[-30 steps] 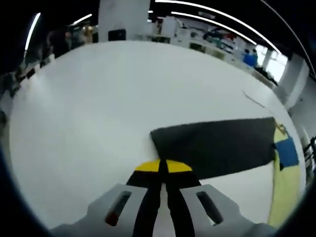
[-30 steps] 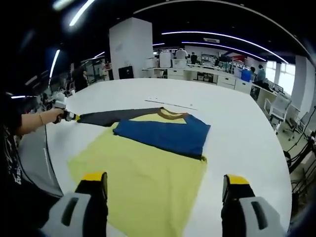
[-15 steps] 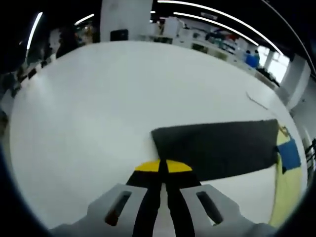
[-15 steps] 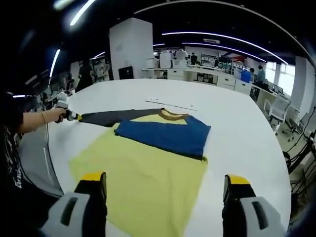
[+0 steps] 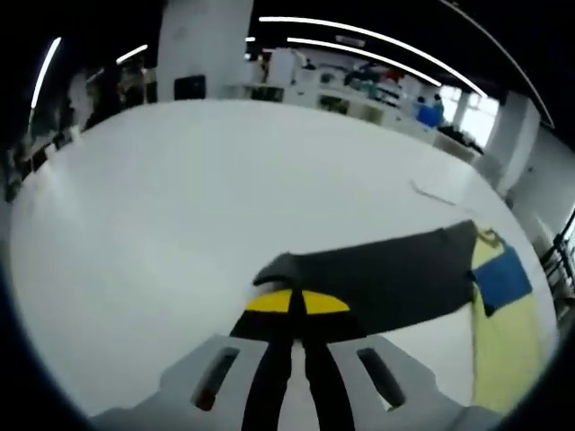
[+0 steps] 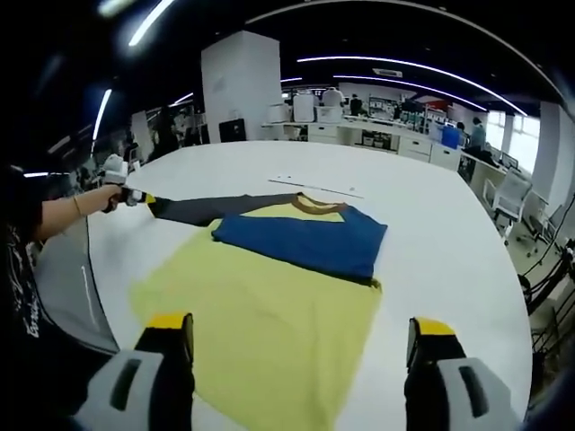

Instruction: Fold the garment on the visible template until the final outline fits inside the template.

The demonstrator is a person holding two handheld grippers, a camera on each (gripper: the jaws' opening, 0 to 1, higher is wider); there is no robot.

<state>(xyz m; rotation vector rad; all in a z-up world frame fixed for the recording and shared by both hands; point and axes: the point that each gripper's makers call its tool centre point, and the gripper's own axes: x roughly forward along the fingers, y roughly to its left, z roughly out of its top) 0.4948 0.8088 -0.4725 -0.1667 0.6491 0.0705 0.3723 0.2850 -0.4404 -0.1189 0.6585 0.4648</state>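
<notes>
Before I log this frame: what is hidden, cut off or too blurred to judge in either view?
- Left gripper view: the dark grey sleeve end is covered by the shut left gripper, so grip depth is unclear.
- Right gripper view: the yellow shirt body hem is cut off behind the open right gripper.
- Template outline: only a faint line on the white table; extent unreadable.

Left gripper view sits low at the sleeve (image 5: 377, 283); right gripper view faces the whole garment (image 6: 269, 287).

Garment (image 6: 269, 296): yellow body, blue folded panel, dark grey sleeve (image 5: 386, 278) ahead of the left gripper (image 5: 297, 305), brown collar. Table (image 6: 431, 224): plain white. Jaw tips: yellow on black.
</notes>
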